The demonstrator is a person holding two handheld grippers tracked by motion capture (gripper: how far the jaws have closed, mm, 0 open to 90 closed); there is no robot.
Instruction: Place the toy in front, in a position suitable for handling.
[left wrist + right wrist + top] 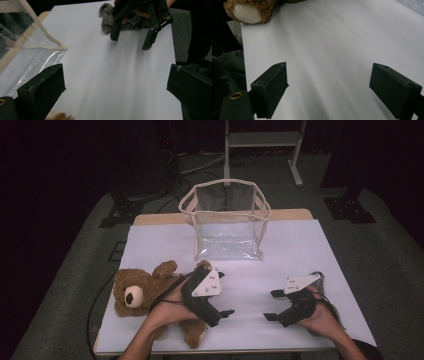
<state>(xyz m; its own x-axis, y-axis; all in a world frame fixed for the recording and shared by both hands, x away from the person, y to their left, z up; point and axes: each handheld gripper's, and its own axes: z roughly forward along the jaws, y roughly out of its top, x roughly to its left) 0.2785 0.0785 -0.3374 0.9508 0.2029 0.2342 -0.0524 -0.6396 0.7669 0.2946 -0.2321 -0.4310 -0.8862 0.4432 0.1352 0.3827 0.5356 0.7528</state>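
The teddy bear [145, 295] lies on the table [300, 245] just left of the left gripper [223, 314] and its jaws. The bag [227, 220] stands beyond both sets of jaws, and a cloth [120, 21] lies behind the right gripper [272, 305].

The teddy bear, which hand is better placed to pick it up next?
Left. The left tongs hover open right beside the teddy bear, while the right tongs sit open across the table.

I can read no text, label, brand, number or sign here. The teddy bear [145, 296], the clear bag [226, 220], the white table [300, 250] and both grippers carry no lettering I can make out.
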